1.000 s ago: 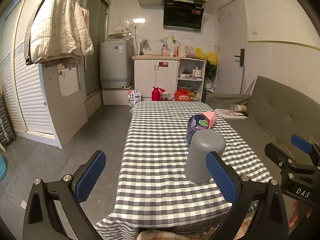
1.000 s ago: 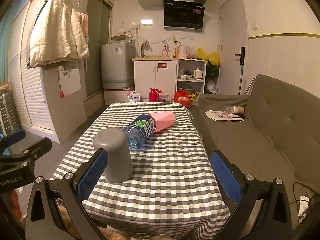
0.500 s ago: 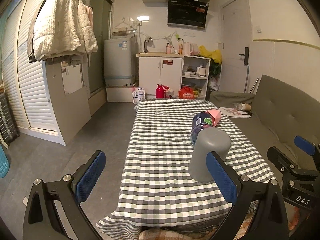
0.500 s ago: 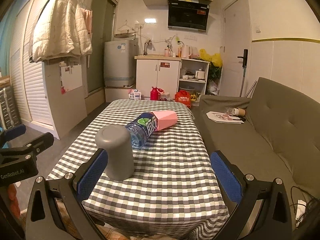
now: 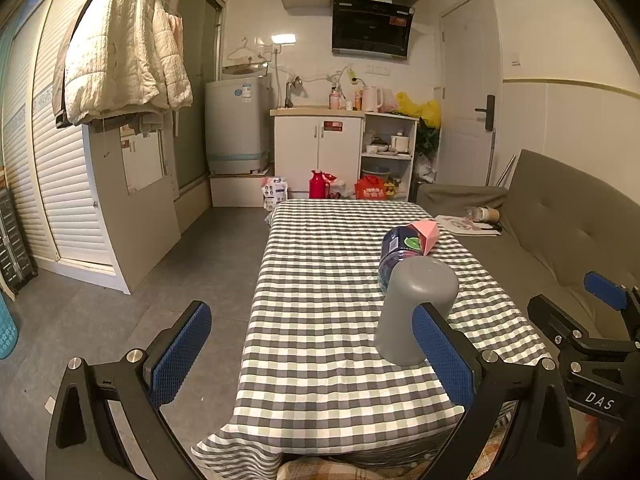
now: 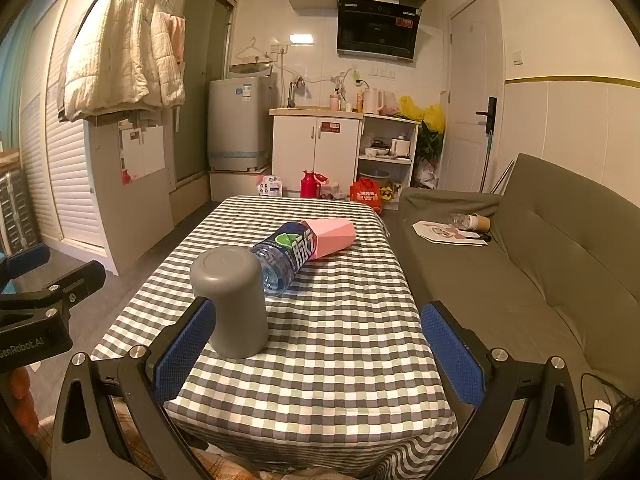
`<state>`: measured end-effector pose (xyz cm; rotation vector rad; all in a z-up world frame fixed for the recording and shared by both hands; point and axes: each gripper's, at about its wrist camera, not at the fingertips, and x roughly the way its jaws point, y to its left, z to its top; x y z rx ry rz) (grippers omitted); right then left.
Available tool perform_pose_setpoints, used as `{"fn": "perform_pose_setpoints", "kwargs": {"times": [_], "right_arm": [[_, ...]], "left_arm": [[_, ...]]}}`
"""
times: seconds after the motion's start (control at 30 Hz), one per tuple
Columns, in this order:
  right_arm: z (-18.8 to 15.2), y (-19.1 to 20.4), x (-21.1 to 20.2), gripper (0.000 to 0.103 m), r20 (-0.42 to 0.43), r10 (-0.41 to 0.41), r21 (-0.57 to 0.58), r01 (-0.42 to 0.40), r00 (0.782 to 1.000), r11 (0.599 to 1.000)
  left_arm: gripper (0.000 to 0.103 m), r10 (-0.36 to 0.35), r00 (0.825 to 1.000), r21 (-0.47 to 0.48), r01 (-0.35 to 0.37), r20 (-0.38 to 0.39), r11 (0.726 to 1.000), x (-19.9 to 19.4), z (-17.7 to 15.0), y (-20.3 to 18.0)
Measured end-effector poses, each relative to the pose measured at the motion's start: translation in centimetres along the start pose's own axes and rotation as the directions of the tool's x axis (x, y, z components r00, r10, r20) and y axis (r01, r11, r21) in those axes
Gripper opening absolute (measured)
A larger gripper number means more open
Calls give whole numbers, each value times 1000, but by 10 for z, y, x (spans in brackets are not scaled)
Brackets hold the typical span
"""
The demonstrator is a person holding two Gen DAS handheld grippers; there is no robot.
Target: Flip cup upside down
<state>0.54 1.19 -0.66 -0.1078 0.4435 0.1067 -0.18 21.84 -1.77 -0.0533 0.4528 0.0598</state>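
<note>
A grey cup (image 5: 414,308) stands upside down, base up, on the checked tablecloth (image 5: 328,288); it also shows in the right wrist view (image 6: 232,300). My left gripper (image 5: 312,354) is open and empty, held before the table's near edge, its right finger in front of the cup. My right gripper (image 6: 316,354) is open and empty, its left finger just in front of the cup. Neither touches the cup. Each gripper appears at the edge of the other's view.
A water bottle (image 6: 286,254) lies on its side just behind the cup, its neck end inside a pink carton (image 6: 332,236). A grey sofa (image 6: 540,272) runs along the table's right side. Bare floor (image 5: 120,300) lies left of the table.
Both grippers have drawn slightly back and up from the table; the view has risen a little. The cup and bottle have not moved.
</note>
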Motion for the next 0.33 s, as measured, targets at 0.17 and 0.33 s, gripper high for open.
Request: {"fn": "perform_pose_setpoints", "kwargs": {"times": [0.17,0.33], "right_arm": [[0,1,0,103,-1,-2,-9,2,1000,1000],[-1,1,-1,103,-4,-3,-6,3,1000,1000]], "left_arm": [[103,-2,1000,-2,2,2,1000,0,0,1],[103,-5,1000,-6,5,7,1000,-1,1,1]]}}
